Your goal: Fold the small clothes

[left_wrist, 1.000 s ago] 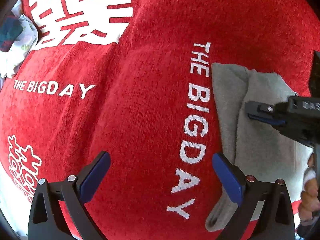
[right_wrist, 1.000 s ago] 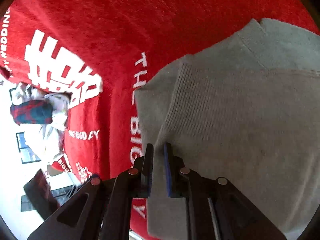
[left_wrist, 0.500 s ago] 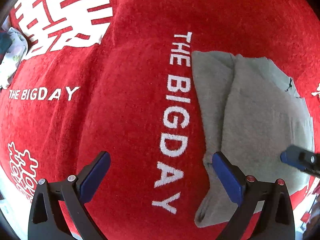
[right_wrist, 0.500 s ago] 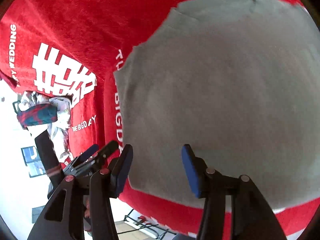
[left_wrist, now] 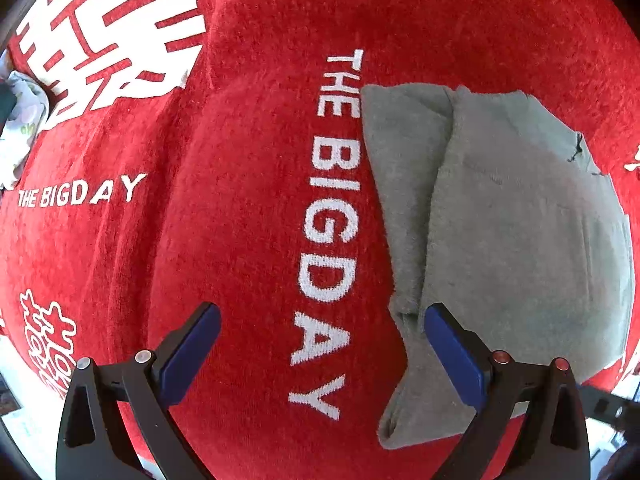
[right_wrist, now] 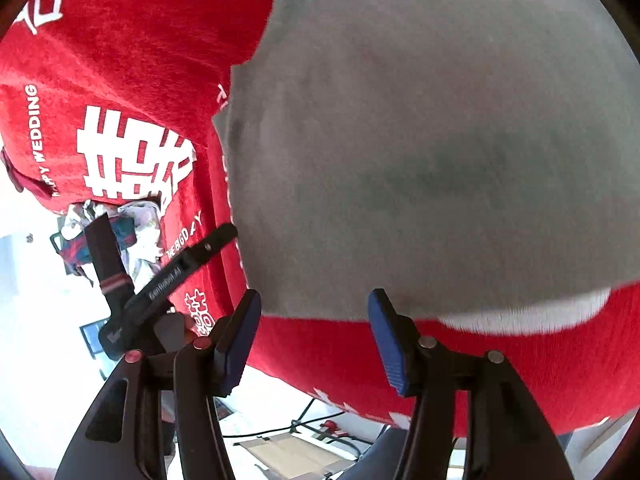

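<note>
Having let the folded grey garment [left_wrist: 520, 220] lie flat on the red cloth [left_wrist: 240, 220], I hold my right hand-held gripper [right_wrist: 314, 334], jaws just opened, empty at its near edge, and the left hand-held gripper [left_wrist: 320, 348] wide beside it.

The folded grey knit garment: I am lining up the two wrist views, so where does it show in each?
Left wrist view: the folded grey knit garment lies at the right, on the red printed cloth, beside the right-hand finger.
Right wrist view: it fills the upper right, beyond the open right gripper.
Shared landmark: the white lettering THE BIG DAY along the garment's edge.
</note>
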{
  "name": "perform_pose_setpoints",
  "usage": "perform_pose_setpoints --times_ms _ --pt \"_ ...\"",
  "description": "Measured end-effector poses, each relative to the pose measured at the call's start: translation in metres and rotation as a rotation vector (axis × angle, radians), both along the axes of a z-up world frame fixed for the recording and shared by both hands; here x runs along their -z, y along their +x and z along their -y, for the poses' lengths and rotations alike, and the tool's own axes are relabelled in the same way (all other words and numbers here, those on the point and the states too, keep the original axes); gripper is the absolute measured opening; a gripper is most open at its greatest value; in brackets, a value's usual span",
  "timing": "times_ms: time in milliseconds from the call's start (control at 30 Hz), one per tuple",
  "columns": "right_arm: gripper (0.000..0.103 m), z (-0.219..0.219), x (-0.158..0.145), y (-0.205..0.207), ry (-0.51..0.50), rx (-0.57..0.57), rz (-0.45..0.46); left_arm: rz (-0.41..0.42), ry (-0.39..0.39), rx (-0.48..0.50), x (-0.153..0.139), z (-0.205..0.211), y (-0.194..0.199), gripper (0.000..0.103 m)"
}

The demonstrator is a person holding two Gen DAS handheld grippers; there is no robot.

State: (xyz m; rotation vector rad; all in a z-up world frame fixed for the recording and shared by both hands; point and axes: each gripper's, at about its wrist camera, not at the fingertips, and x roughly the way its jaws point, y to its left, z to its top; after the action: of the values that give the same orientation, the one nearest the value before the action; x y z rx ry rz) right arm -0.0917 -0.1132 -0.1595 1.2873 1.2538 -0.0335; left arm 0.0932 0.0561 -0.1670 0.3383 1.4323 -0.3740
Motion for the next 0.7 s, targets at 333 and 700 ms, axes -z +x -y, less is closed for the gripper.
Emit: perform_pose_setpoints --times_ms 333,700 --pt "0.06 -0.005 0.021 -0.034 0.072 0.116 -0.015 -0.016 0.01 0.015 -0.001 0.009 -0.011 0.102" --pt "0.06 -0.006 0.035 -0.03 0.118 0.27 0.049 -0.028 0.017 0.037 0.002 0.014 -0.018 0.102"
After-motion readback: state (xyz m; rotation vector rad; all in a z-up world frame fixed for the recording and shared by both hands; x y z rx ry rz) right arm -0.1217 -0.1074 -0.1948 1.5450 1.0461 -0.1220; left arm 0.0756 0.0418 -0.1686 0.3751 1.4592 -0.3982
